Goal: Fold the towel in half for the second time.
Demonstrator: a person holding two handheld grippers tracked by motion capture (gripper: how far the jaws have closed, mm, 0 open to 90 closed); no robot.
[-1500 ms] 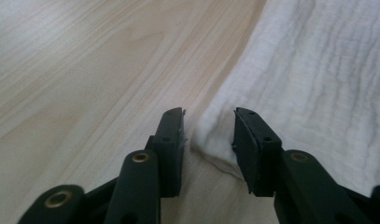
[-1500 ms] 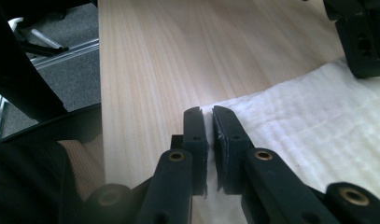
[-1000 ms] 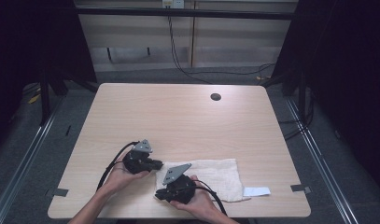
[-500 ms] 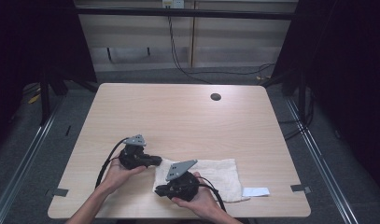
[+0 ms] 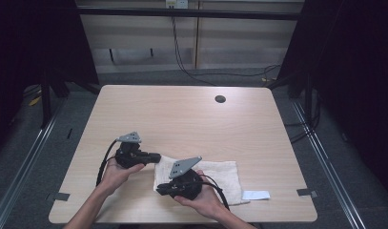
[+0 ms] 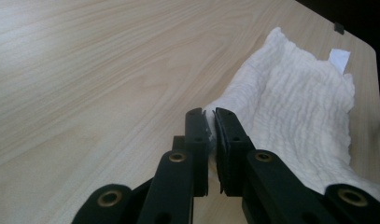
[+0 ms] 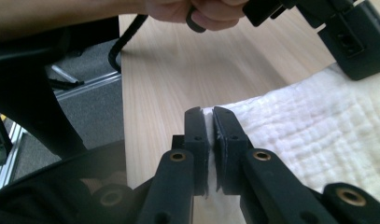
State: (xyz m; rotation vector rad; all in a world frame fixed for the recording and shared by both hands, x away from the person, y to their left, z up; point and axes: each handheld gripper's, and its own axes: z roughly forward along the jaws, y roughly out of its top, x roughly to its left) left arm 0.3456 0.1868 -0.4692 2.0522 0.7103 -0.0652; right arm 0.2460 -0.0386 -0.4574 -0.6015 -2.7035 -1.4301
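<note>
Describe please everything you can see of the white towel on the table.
The white towel is a soft cloth with a ribbed, quilted weave, lying mostly flat but wrinkled on the wooden table near the front edge. The left gripper pinches its far left corner, and the right gripper pinches its near left corner, jaws closed on cloth. A small white tag lies at its right end.

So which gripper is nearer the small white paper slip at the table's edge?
Right. The right gripper pinches the towel beside the slip; the left gripper pinches its far corner.
</note>
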